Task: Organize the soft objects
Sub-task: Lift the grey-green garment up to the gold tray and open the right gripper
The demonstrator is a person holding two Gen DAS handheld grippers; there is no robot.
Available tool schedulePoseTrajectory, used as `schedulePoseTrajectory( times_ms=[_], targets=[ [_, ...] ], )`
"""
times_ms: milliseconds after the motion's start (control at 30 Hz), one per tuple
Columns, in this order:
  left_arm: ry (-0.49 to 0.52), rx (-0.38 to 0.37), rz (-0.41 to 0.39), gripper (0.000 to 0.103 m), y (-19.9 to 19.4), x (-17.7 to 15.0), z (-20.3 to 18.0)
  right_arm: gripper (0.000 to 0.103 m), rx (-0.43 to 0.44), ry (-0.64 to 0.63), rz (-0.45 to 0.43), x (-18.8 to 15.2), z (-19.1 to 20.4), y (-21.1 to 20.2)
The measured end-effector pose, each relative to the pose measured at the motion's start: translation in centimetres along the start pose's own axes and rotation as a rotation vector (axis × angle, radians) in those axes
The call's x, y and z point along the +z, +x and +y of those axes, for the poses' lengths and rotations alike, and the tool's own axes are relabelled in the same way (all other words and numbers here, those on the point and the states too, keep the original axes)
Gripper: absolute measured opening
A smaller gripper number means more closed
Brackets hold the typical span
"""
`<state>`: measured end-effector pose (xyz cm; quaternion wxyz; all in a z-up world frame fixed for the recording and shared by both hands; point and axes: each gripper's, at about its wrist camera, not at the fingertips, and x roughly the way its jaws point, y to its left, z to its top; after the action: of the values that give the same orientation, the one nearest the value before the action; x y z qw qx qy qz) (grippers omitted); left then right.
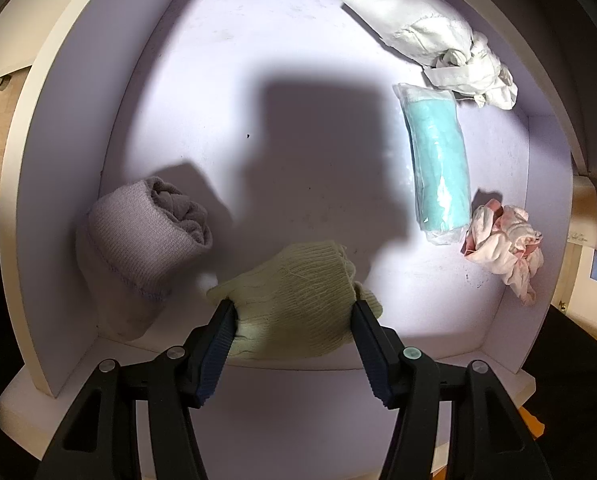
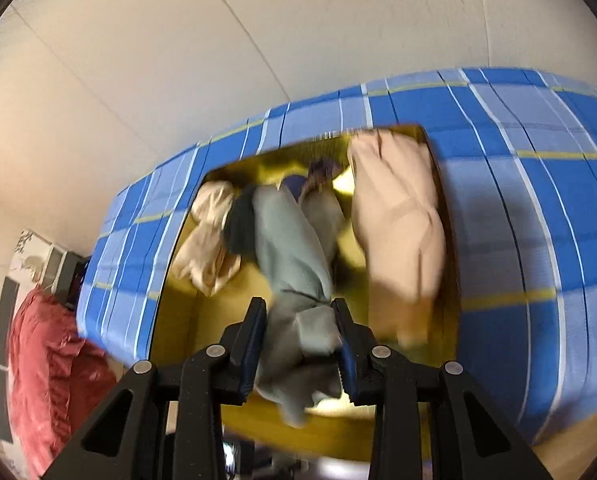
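Left gripper [image 1: 294,306] is clamped on a cream knit roll [image 1: 298,304] at the front edge of a white drawer [image 1: 70,120]. It looks light, soft and compressible; mid-roll is the sound hold. Right gripper [image 2: 298,320] is closed on a grey cloth [image 2: 294,256], limp and likely to trail, above a yellow box [image 2: 178,312] on a blue checked bed [image 2: 538,208]. View blurred. Drawer floor smooth, holding a grey roll [image 1: 146,240], teal pack [image 1: 438,160] and loose rags.
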<state>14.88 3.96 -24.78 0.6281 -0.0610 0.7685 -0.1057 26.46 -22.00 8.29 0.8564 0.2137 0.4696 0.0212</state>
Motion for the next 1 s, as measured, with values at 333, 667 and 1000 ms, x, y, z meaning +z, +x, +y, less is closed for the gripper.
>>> schedulePoseTrajectory(
  times_ms=[333,667,1000],
  targets=[
    [-0.007,-0.012,0.001,0.060,-0.1,0.1,0.0,0.031,-0.070,-0.056,0.022,1.7,1.9,2.9],
    [-0.001,-0.009,-0.005,0.060,-0.2,-0.2,-0.3,0.045,-0.071,-0.220,0.190,-3.9,3.1,5.0],
    [-0.005,-0.007,-0.001,0.061,0.1,-0.1,-0.3,0.032,-0.253,-0.184,0.144,-4.7,0.3,4.1]
  ],
)
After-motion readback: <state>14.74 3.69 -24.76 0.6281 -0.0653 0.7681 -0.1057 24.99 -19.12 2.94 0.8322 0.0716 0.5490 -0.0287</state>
